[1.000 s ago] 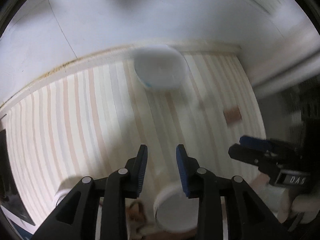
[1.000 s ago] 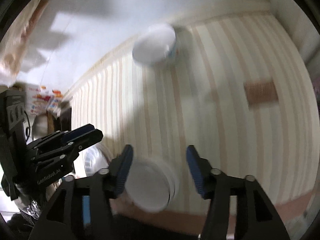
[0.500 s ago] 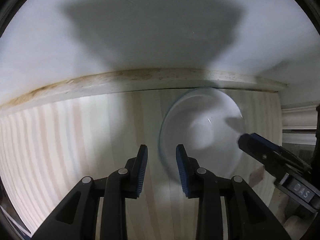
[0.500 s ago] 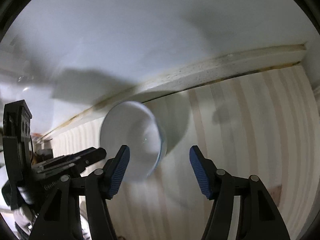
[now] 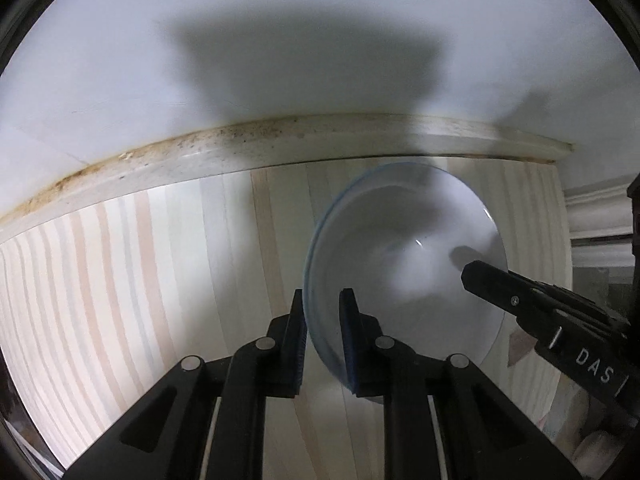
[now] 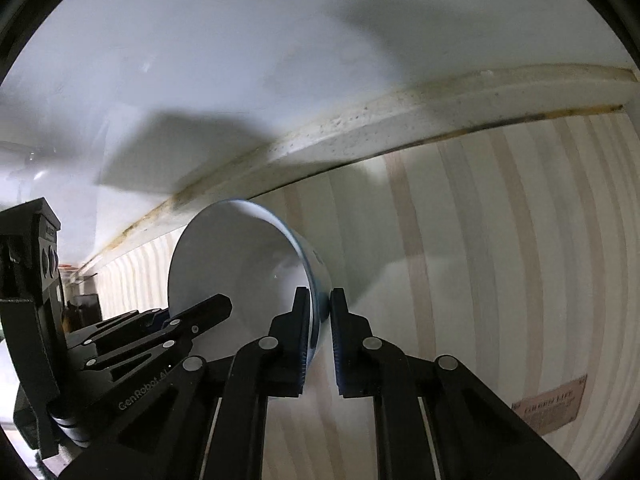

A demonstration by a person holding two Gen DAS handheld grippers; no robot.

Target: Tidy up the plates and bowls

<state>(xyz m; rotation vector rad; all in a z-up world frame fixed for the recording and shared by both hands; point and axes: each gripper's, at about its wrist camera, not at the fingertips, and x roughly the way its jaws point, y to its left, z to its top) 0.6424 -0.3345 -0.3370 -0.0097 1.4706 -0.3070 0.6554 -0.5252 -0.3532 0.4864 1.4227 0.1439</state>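
Note:
A white bowl (image 5: 404,256) with a blue rim and blue outside sits on the striped tablecloth close to the back wall. My left gripper (image 5: 323,330) is shut on its left rim, one finger inside and one outside. My right gripper (image 6: 319,330) is shut on the opposite rim of the same bowl (image 6: 240,264), one finger inside and one outside. In the right wrist view the bowl looks tilted, with its opening facing left. Each gripper shows in the other's view, the right one in the left wrist view (image 5: 520,300) and the left one in the right wrist view (image 6: 168,328).
The striped tablecloth (image 5: 140,280) ends at a stained white moulding (image 5: 240,152) under the white wall. A brown label (image 6: 548,404) lies on the cloth at the right. White trim (image 5: 596,216) stands at the table's right end.
Both grippers moved forward to the bowl by the wall and closed on its opposite rims. A second ago they were open, farther back, above other white dishes.

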